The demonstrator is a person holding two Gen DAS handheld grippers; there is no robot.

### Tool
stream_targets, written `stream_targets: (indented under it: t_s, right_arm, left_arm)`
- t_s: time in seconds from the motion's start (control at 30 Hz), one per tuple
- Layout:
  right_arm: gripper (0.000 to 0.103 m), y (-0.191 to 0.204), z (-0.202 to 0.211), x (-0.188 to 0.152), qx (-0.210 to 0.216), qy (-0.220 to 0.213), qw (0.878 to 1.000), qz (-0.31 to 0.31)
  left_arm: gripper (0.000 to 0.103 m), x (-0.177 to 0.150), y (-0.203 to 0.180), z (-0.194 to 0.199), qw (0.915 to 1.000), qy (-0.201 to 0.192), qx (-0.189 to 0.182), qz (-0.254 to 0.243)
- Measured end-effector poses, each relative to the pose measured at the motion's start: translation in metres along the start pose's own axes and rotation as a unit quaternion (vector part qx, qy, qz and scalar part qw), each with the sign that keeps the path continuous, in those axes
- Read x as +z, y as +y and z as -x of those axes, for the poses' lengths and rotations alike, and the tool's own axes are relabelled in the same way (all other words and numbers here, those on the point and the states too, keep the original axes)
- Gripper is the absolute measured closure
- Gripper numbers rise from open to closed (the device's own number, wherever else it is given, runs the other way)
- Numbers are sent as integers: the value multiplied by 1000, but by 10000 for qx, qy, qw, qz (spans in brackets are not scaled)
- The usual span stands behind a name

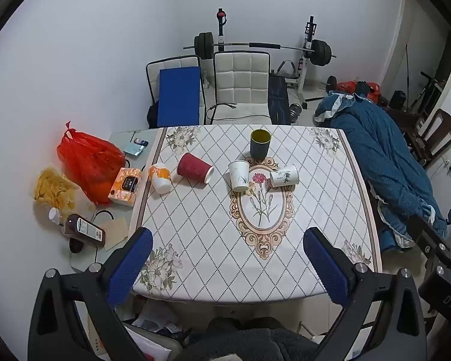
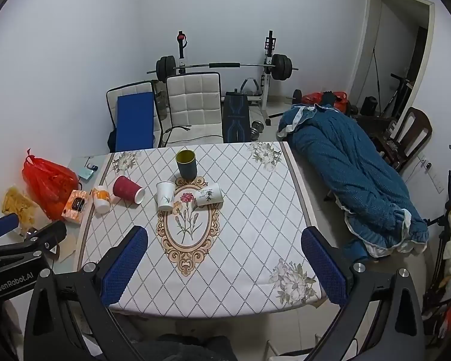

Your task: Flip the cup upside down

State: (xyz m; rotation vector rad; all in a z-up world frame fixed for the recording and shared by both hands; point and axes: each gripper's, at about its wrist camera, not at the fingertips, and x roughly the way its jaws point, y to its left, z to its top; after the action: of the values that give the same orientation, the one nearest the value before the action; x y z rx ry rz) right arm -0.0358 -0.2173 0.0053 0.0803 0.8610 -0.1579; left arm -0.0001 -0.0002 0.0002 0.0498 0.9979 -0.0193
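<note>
Several cups stand or lie on a patterned tablecloth. A dark cup with a yellow inside stands upright at the back. A white paper cup stands upright in the middle. Another white cup, a red ribbed cup and an orange-and-white cup lie on their sides. My left gripper and right gripper are both open and empty, above the table's near edge, well short of the cups.
A red plastic bag, a tissue box, a bag of chips and a bottle crowd the table's left side. White chairs stand behind the table. A blue blanket lies to the right.
</note>
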Motion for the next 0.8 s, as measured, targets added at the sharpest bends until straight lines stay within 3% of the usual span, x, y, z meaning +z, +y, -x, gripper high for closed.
stream_targets:
  t_s: [0.8]
  right_arm:
    - [0,-4,10,10,53,-84,9999,-48]
  left_arm:
    - [0,6,-4,5,10000,-69,8,32]
